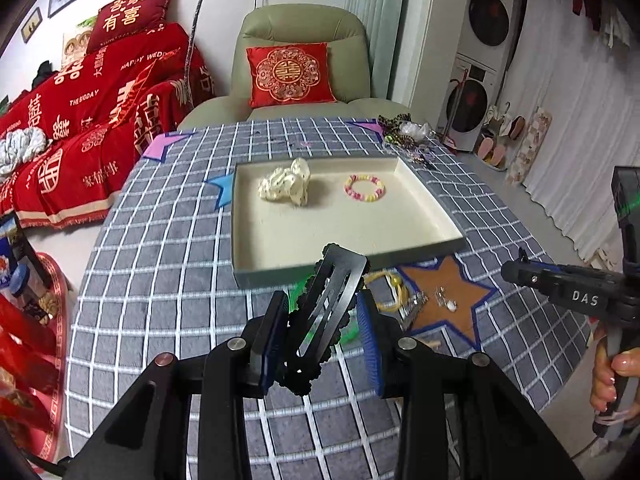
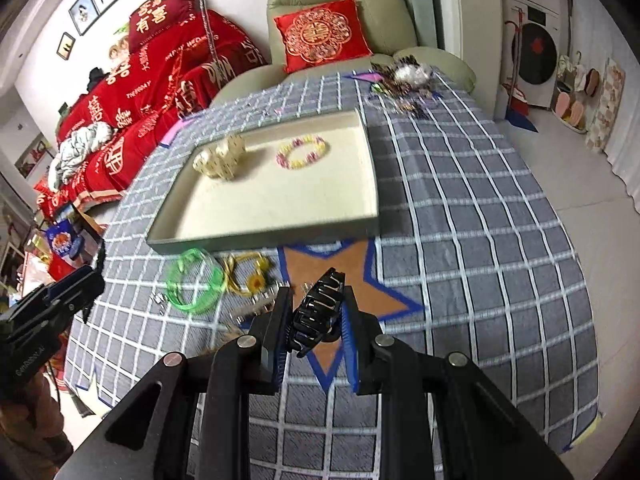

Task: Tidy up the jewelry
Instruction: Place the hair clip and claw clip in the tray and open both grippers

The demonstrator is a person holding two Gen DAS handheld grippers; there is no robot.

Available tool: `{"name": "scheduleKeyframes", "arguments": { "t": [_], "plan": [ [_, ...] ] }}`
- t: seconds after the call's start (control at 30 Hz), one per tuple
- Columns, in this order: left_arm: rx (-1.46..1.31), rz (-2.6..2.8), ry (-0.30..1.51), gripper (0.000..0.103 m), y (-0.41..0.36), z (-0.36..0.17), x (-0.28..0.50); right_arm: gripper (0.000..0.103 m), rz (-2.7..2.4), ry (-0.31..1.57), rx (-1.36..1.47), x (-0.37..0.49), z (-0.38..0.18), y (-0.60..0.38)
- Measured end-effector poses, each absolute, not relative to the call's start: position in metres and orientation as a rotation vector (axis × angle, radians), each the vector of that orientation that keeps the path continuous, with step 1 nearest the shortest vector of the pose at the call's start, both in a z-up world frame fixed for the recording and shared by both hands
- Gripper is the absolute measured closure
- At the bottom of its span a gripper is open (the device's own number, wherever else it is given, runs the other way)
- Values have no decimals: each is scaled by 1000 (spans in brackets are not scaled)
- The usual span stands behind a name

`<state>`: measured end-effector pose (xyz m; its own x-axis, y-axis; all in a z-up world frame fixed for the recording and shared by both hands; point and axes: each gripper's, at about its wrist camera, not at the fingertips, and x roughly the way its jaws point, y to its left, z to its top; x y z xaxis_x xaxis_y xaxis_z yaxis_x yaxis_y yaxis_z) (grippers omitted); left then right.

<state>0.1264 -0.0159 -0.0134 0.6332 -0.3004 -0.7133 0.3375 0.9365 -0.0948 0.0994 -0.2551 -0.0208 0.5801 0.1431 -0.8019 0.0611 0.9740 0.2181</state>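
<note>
Between the blue ribbed pads of the left tool (image 1: pixel 324 334) sits a flat black hair clip (image 1: pixel 326 312) with a scalloped edge and slotted metal face, pinched across its width and tilted upward. Likewise the right tool (image 2: pixel 316 330) is closed narrowly on a glossy black claw clip (image 2: pixel 318 310), its curved teeth interlocked and pointing away from the camera. Below both lies the surface (image 1: pixel 160 264), covered in grey felt-like cloth crossed by white grid lines, with a brown star patch (image 2: pixel 352 276) outlined in blue. Just beyond the tools, loose on the cloth, rest a translucent green plastic bangle (image 2: pixel 194 284), a yellow cord with a sunflower charm (image 2: pixel 250 274) and some small silvery pieces (image 1: pixel 444 300). Farther on stands a shallow rectangular tray (image 1: pixel 434 206), cream inside with low straight walls, holding a lumpy cream fabric scrunchie (image 1: pixel 286 182) and a ring-shaped pastel beaded bracelet (image 1: pixel 364 188), set apart from each other. At the far corner of the surface lies a tangled heap of dark jewelry (image 2: pixel 404 76).
</note>
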Motion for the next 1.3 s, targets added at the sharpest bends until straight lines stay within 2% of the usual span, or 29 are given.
{"name": "scheduleKeyframes", "arguments": {
  "t": [0.3, 0.63, 1.3],
  "plan": [
    [35, -338, 813, 60, -27, -5, 180, 78, 86, 909, 198, 155, 7, -255],
    [34, -301, 855, 60, -37, -17, 245, 78, 109, 904, 187, 222, 13, -252],
    [110, -230, 994, 60, -66, -88, 311, 78, 105, 996, 182, 306, -59, -241]
  ]
}}
